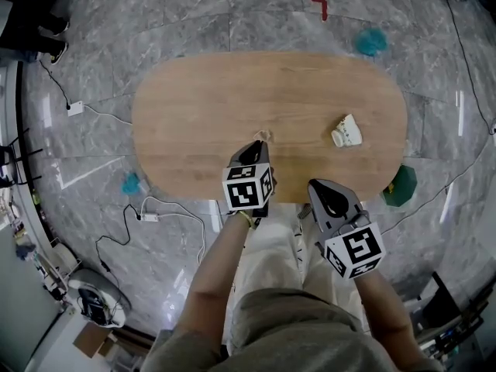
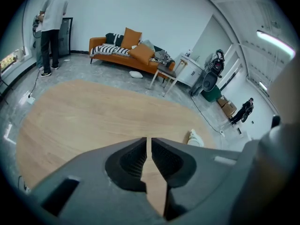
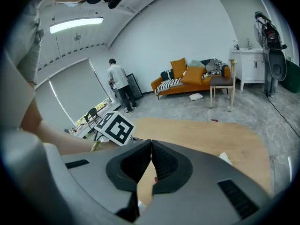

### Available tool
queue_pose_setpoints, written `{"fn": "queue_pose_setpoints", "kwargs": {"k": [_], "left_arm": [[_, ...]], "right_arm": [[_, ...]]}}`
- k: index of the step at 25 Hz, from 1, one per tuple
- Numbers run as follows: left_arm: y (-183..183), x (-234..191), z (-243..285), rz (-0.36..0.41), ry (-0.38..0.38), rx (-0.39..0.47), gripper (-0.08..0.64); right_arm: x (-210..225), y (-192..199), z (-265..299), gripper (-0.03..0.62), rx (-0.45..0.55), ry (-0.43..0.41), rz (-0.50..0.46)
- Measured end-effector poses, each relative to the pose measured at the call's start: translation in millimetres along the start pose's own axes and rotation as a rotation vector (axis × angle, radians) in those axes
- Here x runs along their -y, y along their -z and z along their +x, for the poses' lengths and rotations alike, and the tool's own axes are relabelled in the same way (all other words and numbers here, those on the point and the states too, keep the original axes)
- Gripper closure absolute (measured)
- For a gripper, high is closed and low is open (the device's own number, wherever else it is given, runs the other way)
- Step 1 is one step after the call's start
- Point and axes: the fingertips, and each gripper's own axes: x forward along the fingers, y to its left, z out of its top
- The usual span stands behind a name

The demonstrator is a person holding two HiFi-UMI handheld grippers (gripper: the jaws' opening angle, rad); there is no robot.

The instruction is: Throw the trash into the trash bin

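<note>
Wood-grained and oval, the desk (image 1: pixel 232 99) fills the middle of the head view, standing on a grey marble floor (image 1: pixel 155 22); the trash (image 1: pixel 346 132), a crumpled white lump, lies on the desk's right part, well apart from both tools; the left tool (image 1: pixel 262 139) hangs over the desk's lower edge near the centre of the frame, and the right tool (image 1: pixel 318 186) sits just below and right of it, off the desk's lower edge; a dark green trash bin (image 1: pixel 401 186) stands on the floor just beside the desk's lower right curve. From the left gripper view, the left tool (image 2: pixel 149 142) has its jaws drawn together to a thin slit with nothing held between them, only bare desk (image 2: pixel 93 116) showing through; the trash (image 2: pixel 196 138) peeks out right of the jaws, and an orange sofa (image 2: pixel 126 50) stands against the far wall, with a person (image 2: pixel 51 18) standing at the upper left. From the right gripper view, the right tool (image 3: pixel 151 146) has its jaws pressed tip to tip, gripping nothing; a white corner of the trash (image 3: pixel 225 157) shows right of the jaws on the desk (image 3: pixel 211 135); the left tool's marker cube (image 3: pixel 116 128) sits left of the jaws; the sofa (image 3: pixel 187 81) lies at the centre right.
</note>
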Motion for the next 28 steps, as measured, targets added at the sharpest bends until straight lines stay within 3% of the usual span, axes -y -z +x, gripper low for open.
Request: {"fn": "queue_pose_setpoints", "kwargs": {"k": [12, 28], "left_arm": [[23, -25, 46, 0.015, -0.043, -0.044, 0.333], [43, -39, 82, 0.005, -0.084, -0.084, 0.318]], "right_arm": [[2, 23, 16, 0.583, -0.024, -0.013, 0.046], [10, 51, 18, 0.583, -0.044, 0.001, 0.115]]}}
